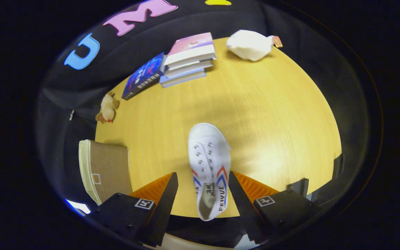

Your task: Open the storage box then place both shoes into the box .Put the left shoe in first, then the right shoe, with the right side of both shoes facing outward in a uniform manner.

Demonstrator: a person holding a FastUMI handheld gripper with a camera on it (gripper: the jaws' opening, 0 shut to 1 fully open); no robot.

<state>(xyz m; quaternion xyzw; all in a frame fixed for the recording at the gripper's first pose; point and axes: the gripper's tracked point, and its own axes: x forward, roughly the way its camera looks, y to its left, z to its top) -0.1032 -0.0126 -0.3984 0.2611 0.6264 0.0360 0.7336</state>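
A white canvas shoe point(209, 156) with red and blue side stripes lies lengthwise between my fingers, toe pointing away and heel toward me at the table's near edge. My gripper point(203, 173) stands open around its rear half. The right finger point(236, 187) is at the shoe's side, while the left finger point(170, 189) stands a small gap away from it. Left of the left finger is the storage box point(108, 168), brown with a cream rim, at the table's left edge. I cannot tell whether it is open.
The round yellow wooden table point(273, 114) stretches beyond the shoe. At its far side are a stack of books point(191, 57), a blue book point(143, 75) leaning beside it and a white soft lump point(250, 44). A small plush toy point(108, 108) sits at the far left edge.
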